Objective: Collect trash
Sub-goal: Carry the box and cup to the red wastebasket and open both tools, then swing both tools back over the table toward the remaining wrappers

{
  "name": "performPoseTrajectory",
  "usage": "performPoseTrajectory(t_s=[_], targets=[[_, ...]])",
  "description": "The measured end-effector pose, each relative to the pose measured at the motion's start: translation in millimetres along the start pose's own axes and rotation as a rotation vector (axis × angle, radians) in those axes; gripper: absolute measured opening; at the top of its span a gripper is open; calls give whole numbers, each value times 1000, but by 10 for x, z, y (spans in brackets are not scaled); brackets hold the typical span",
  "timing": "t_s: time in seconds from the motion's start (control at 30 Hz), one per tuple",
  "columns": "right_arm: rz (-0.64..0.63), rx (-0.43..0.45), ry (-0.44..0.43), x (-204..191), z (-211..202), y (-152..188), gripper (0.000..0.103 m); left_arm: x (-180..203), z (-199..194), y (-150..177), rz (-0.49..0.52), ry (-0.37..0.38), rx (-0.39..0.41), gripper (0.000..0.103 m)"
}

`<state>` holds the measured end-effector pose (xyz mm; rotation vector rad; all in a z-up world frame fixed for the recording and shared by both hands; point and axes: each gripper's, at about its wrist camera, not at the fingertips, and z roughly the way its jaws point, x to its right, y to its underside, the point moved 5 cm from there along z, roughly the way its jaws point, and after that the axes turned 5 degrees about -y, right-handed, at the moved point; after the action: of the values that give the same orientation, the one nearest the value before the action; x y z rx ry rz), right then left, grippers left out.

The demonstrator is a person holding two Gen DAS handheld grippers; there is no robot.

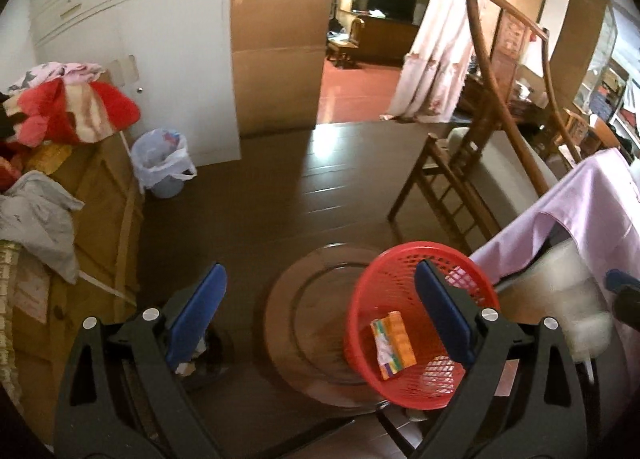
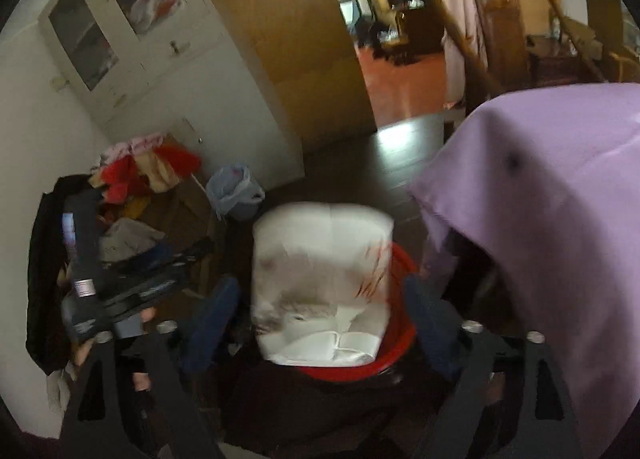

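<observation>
A red mesh basket (image 1: 404, 299) stands on a round glass turntable (image 1: 312, 315) and holds a small orange and green packet (image 1: 394, 343). My left gripper (image 1: 320, 315) is open and empty, its right finger over the basket's rim. In the right wrist view a blurred white paper or plastic piece (image 2: 320, 283) hangs between the wide-open fingers of my right gripper (image 2: 320, 311), above the red basket (image 2: 396, 343). I cannot tell whether anything grips it. It also shows at the right in the left wrist view (image 1: 576, 299).
A lilac cloth (image 1: 580, 211) drapes over something at the right (image 2: 540, 219). A bin lined with a pale bag (image 1: 162, 163) stands by the white cabinet (image 1: 160, 39). Piled clothes (image 1: 68, 111) lie on a wooden chest at left. A wooden chair (image 1: 452, 179) stands behind the table.
</observation>
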<state>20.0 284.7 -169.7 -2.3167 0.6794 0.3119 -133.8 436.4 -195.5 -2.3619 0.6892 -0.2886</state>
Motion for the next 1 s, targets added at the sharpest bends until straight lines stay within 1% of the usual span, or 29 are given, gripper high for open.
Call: performPoseTrajectory(t_s=[0.1,0.17,0.23,0.27,0.37,0.47,0.6,0.77,0.9,0.97,1.0], targets=[[44,14,-32,61,-57,-1,86,-17,-86,-40,12,-8,14,93],[60,63,-24,103,-245,-14,86,18,-165,-58,24,-6,26,94],[79,112,-9,197,-463,-3,87,66,-251,-77,34,4,42,94],[100,150,-3,245,-641,22,88,102,-294,-78,38,13,49,94],[141,225,11,442,-1066,137,90,303,-474,-57,56,66,69,94],[160,295,53,590,-1505,309,92,533,-647,-14,88,111,90,94],[187,398,121,810,-2200,655,93,1027,-990,103,177,174,138,95],[241,535,233,1177,-3057,1169,97,1687,-1405,334,298,262,181,96],[314,626,309,1507,-3684,1604,97,2227,-1672,557,395,335,187,96],[349,670,358,1648,-3945,1792,97,2519,-1767,671,441,379,175,96],[374,696,390,1750,-4112,1911,97,2735,-1825,746,472,416,162,96]])
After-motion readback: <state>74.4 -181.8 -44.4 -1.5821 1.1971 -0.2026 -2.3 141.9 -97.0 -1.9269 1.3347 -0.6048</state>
